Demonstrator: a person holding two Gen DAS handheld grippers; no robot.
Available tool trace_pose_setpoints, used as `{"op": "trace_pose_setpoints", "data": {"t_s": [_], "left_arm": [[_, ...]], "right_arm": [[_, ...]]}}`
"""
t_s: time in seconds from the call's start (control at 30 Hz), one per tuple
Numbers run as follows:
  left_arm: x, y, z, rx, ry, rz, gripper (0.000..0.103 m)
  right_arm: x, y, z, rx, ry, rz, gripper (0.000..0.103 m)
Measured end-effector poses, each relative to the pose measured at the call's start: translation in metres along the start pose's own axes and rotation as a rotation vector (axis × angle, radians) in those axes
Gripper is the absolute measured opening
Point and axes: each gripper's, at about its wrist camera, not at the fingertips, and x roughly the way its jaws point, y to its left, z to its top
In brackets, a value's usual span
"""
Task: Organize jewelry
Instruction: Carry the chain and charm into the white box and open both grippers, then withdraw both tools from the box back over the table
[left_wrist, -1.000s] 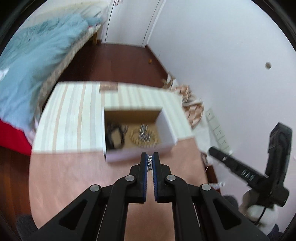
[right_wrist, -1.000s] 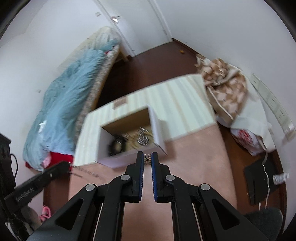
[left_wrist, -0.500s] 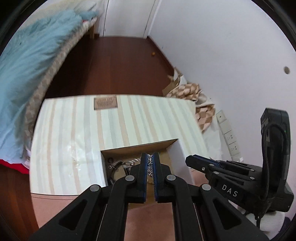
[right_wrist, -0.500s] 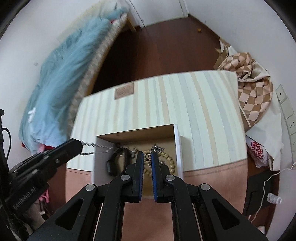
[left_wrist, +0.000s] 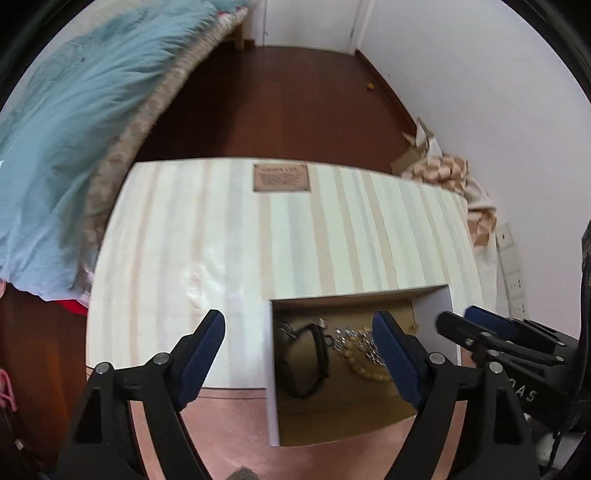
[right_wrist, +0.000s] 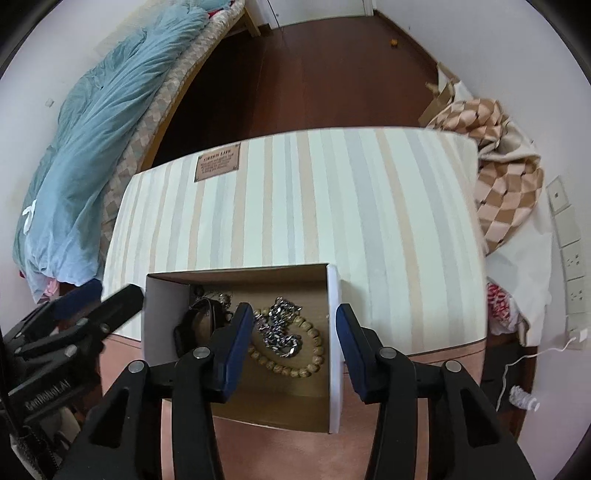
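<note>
Hovering over the open white box (right_wrist: 334, 354), the right gripper (right_wrist: 295, 325) is seen with its jaws spread wide and nothing held between them. The left gripper (left_wrist: 297, 339) is likewise released, its blue-padded fingers (left_wrist: 207, 347) set far apart above the box's left wall, and nothing is held there either. In the right wrist view the left gripper (right_wrist: 94, 306) is found just beside the box's left side.

Inside the box, on its brown floor, a silver chain (right_wrist: 280, 328) is laid in a heap across a ring of tan wooden beads (right_wrist: 295, 363). A black band (right_wrist: 199, 317) is seen to their left, against the left wall, with smaller pale pieces behind it that cannot be made out. The same contents are shown in the left wrist view: black band (left_wrist: 308, 360), beads (left_wrist: 364, 367), chain (left_wrist: 351, 338).

The box is set at the near edge of a striped cloth (right_wrist: 314, 206) on the pink worktop (right_wrist: 280, 450). Beyond the worktop, dark wooden floor (right_wrist: 306, 77) is visible, a bed with a blue quilt (right_wrist: 92, 144) at far left, and a checked fabric (right_wrist: 506, 181) at right.
</note>
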Motion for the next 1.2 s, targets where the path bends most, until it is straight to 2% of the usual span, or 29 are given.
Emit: {"op": "trace_pose_setpoints", "data": {"t_s": [0.13,0.17,0.2,0.23,0.27,0.3,0.37,0.47,0.63,0.77,0.97,1.2], "left_arm": [[-0.008,0.012,-0.008,-0.016,-0.027,0.058,0.085],[-0.010,0.014,-0.010,-0.018,-0.033,0.071,0.093],[-0.012,0.015,-0.013,-0.014,-0.041,0.087,0.096],[-0.014,0.015,-0.017,-0.010,-0.047,0.100,0.100],[-0.015,0.016,-0.020,-0.005,-0.052,0.114,0.100],[-0.016,0.016,-0.025,-0.001,-0.056,0.131,0.101],[-0.019,0.016,-0.034,0.002,-0.065,0.145,0.101],[-0.022,0.015,-0.050,-0.007,-0.057,0.154,0.101],[-0.030,0.011,-0.071,-0.007,-0.044,0.161,0.101],[-0.049,0.008,-0.084,-0.015,-0.058,0.158,0.101],[-0.099,0.002,-0.104,-0.022,-0.117,0.160,0.101],[-0.165,-0.010,-0.126,0.016,-0.209,0.168,0.101]], "right_arm": [[-0.011,0.003,-0.003,-0.015,-0.024,-0.036,0.049],[-0.014,0.004,-0.004,-0.018,-0.029,-0.048,0.053],[-0.017,0.005,-0.006,-0.024,-0.035,-0.067,0.066],[-0.020,0.006,-0.009,-0.036,-0.047,-0.100,0.073],[-0.024,0.008,-0.013,-0.050,-0.062,-0.130,0.086],[-0.026,0.010,-0.018,-0.063,-0.071,-0.152,0.092],[-0.027,0.011,-0.030,-0.080,-0.068,-0.194,0.093],[-0.025,0.012,-0.050,-0.085,-0.054,-0.223,0.101],[-0.036,0.015,-0.075,-0.080,-0.081,-0.240,0.101],[-0.061,0.020,-0.087,-0.072,-0.129,-0.238,0.101],[-0.115,0.027,-0.107,-0.070,-0.213,-0.239,0.101],[-0.179,0.041,-0.136,-0.077,-0.309,-0.232,0.101]]}}
